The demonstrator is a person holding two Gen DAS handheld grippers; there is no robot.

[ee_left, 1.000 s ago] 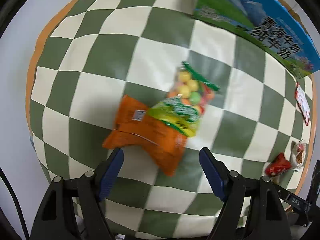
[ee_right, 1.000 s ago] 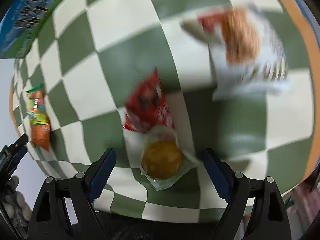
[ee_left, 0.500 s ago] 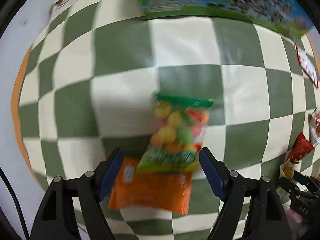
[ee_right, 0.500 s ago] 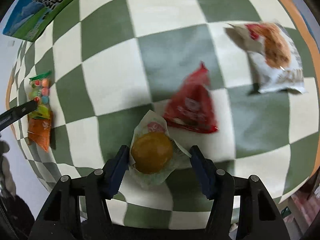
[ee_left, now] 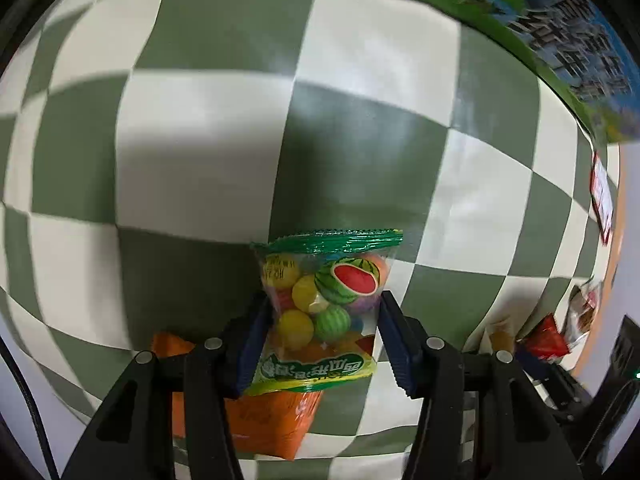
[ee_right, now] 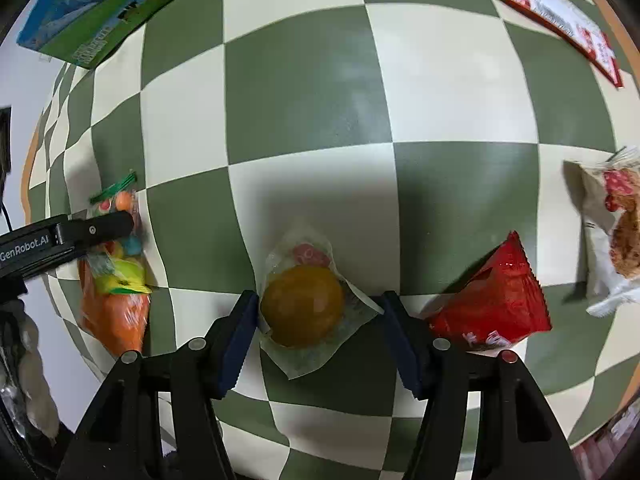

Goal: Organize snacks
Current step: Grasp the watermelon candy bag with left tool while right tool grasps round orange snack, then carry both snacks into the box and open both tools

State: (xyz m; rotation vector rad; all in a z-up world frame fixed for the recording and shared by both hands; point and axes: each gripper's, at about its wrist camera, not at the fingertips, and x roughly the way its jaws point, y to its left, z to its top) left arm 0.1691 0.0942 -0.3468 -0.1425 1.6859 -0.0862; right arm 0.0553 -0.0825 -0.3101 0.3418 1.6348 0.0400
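Left tool point(ee_left: 320, 330) just closed, pinching candy bag point(ee_left: 326, 304); right tool point(ee_right: 318, 322) closed, clamping wrapped bun point(ee_right: 304, 306) on desk point(ee_right: 304, 92).

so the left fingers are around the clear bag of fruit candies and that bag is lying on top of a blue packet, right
Not quite. The left fingers do close around the clear bag of fruit-shaped candies, but the packet under it is orange, not blue. The left wrist view shows the orange packet beneath the candy bag; the right wrist view shows the same.
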